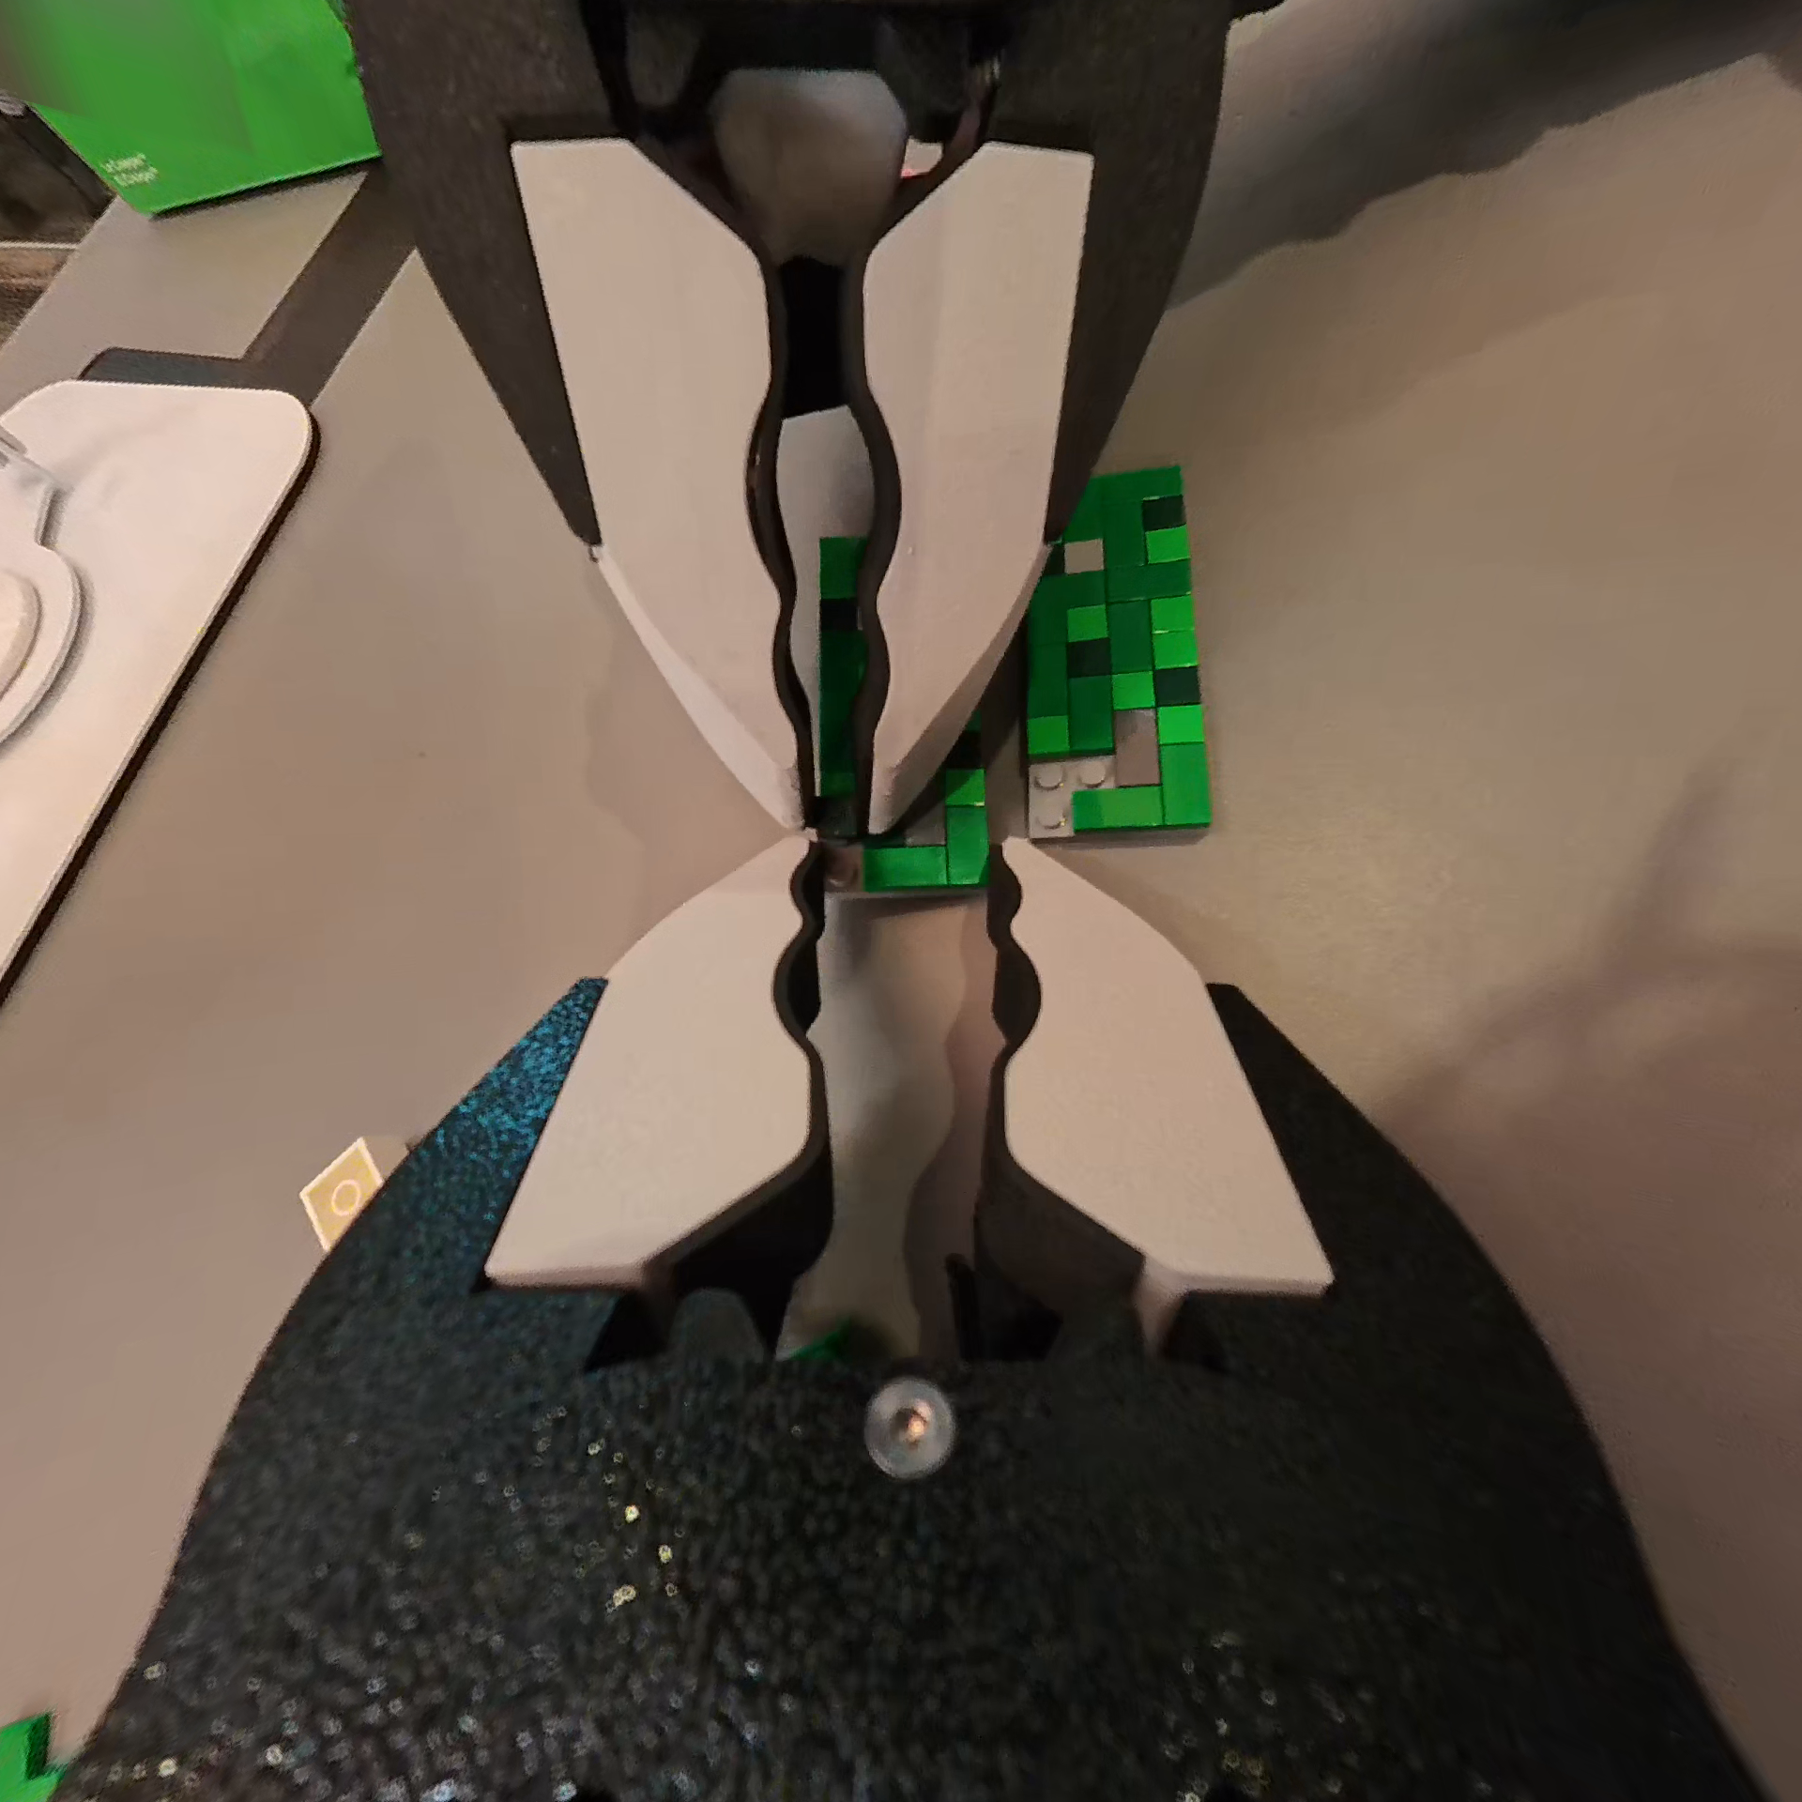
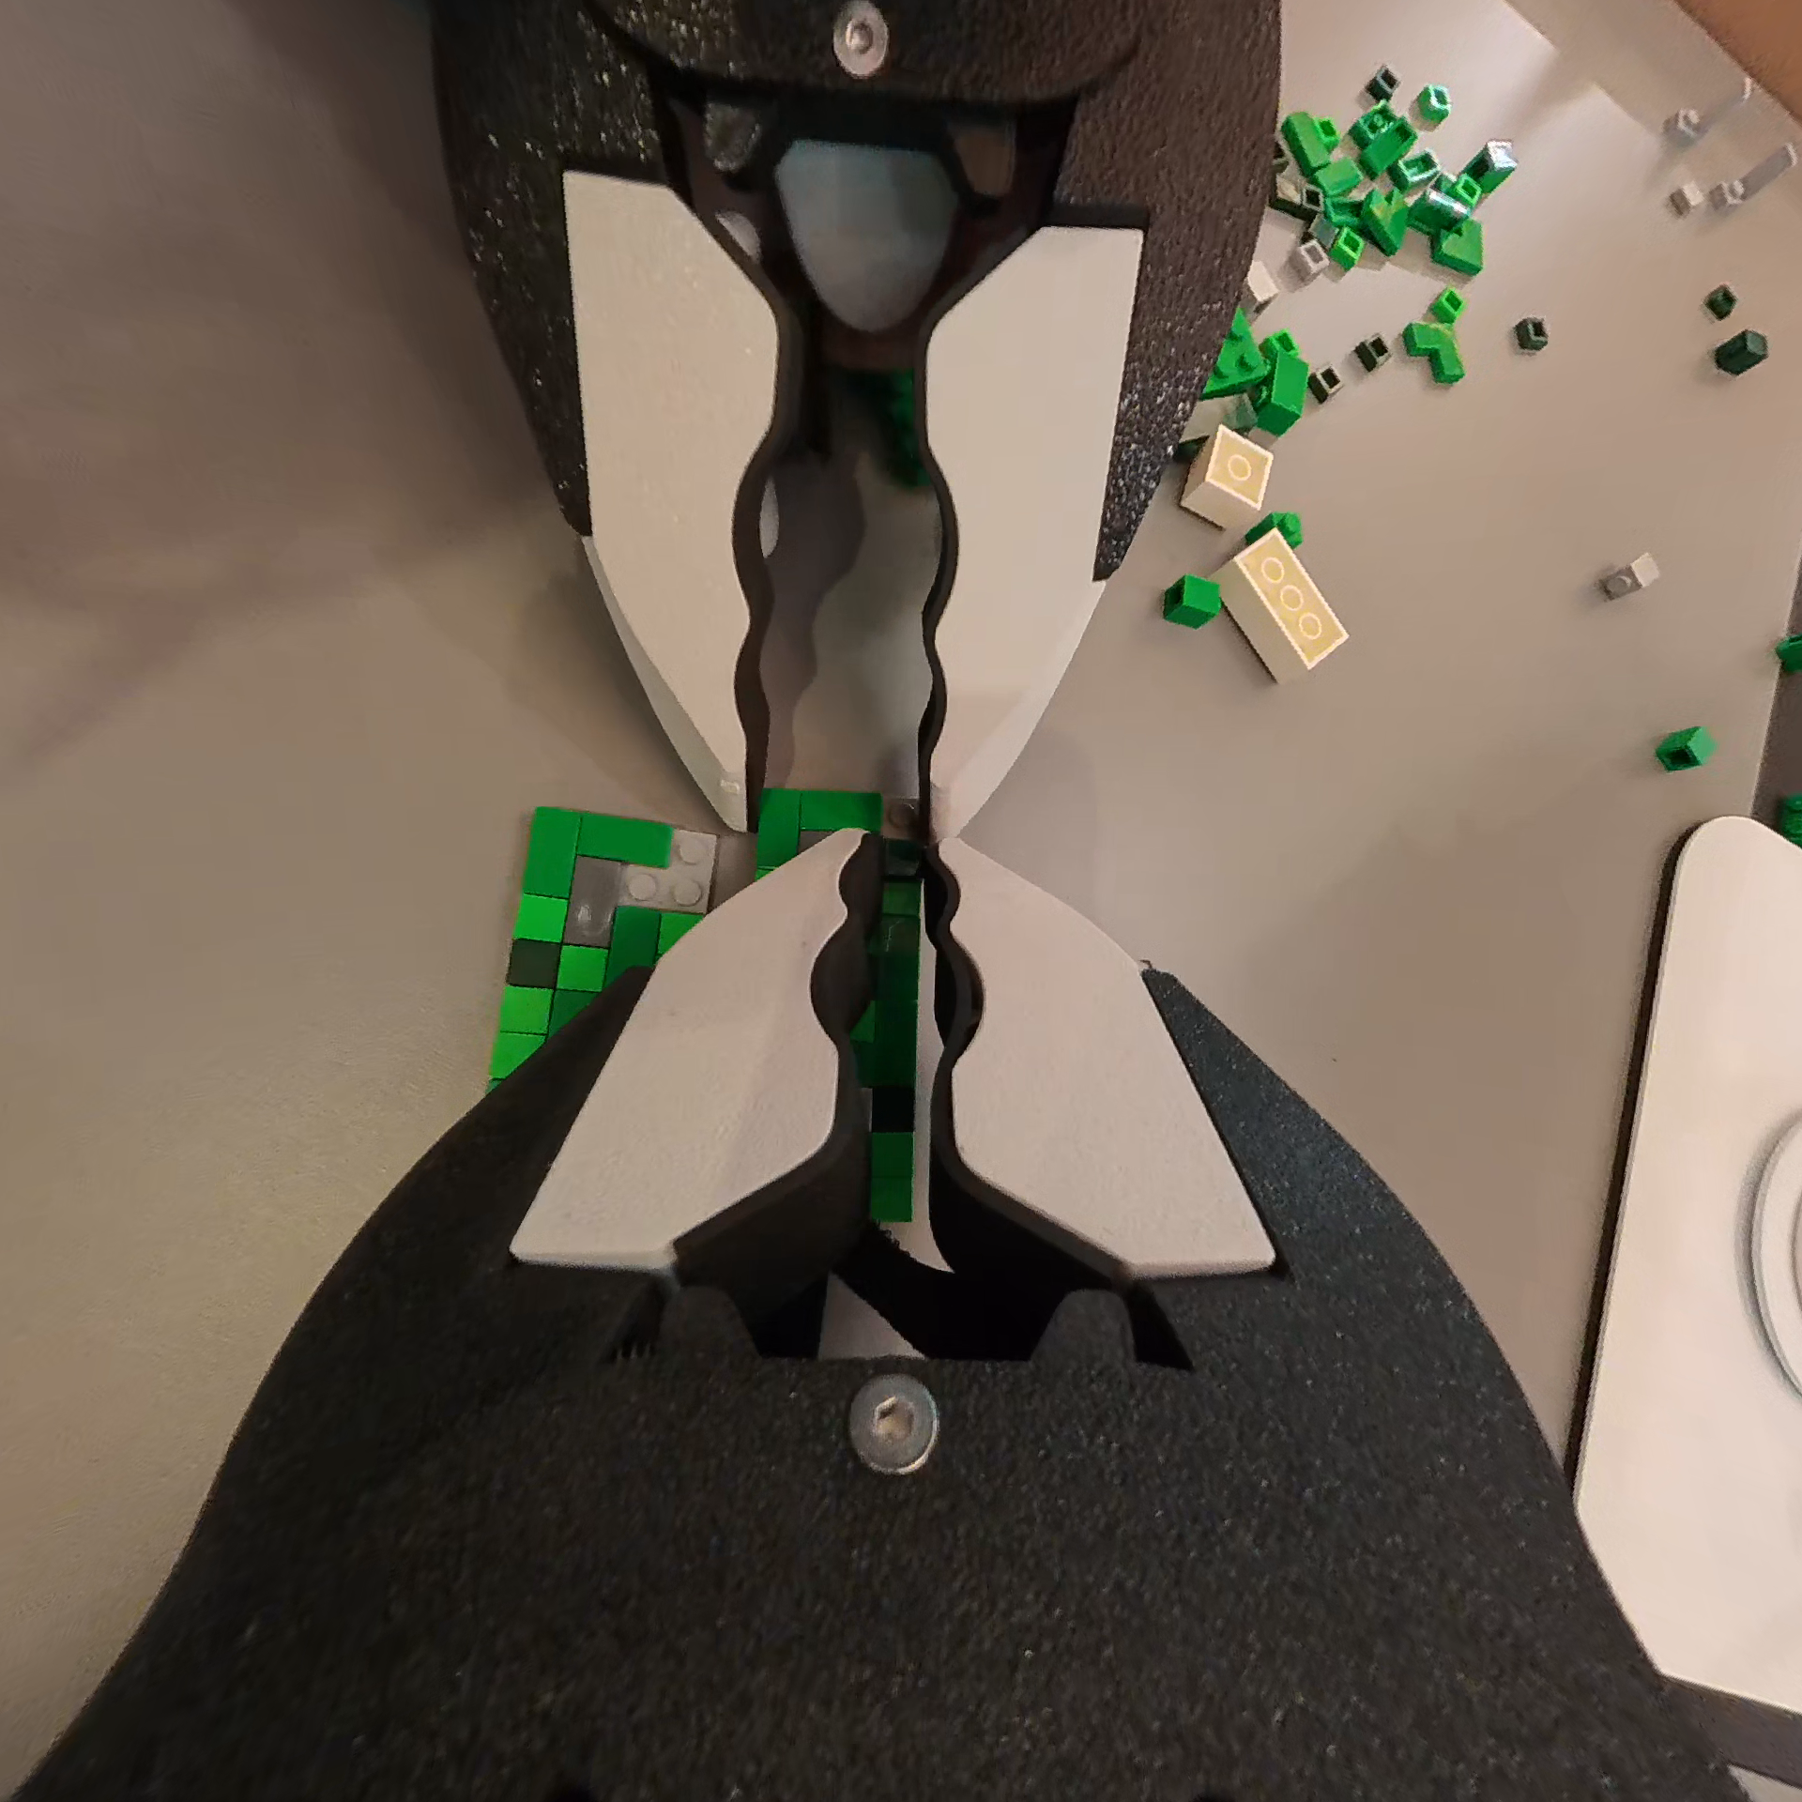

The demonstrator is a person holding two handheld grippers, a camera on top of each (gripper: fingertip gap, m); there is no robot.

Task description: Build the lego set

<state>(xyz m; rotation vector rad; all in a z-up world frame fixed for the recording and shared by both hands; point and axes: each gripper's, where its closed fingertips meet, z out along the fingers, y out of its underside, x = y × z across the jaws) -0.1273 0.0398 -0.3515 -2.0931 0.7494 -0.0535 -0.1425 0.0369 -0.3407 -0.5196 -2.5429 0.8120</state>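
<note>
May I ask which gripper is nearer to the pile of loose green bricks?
Left: the left gripper lies beside the pile; the right gripper comes from the far side of the tiled panel.

Left wrist view: the camera sits on the left gripper (image 1: 902, 858), looks steeply down along its fingers at the grey table (image 1: 1463, 683), very close. The opposing right gripper (image 1: 837, 809) enters from the top of the frame, tips nearly meeting at centre.

Right wrist view: the camera rides the right gripper (image 2: 902, 848), same steep, close look down, facing the opposite way; the left gripper (image 2: 839, 809) comes in from the top.

Shared: two green tiled plates (image 1: 1121, 663) (image 2: 585, 936) at centre, seen from opposite ends. Loose bricks (image 2: 1365, 195) show upper right in the right view only.
</note>
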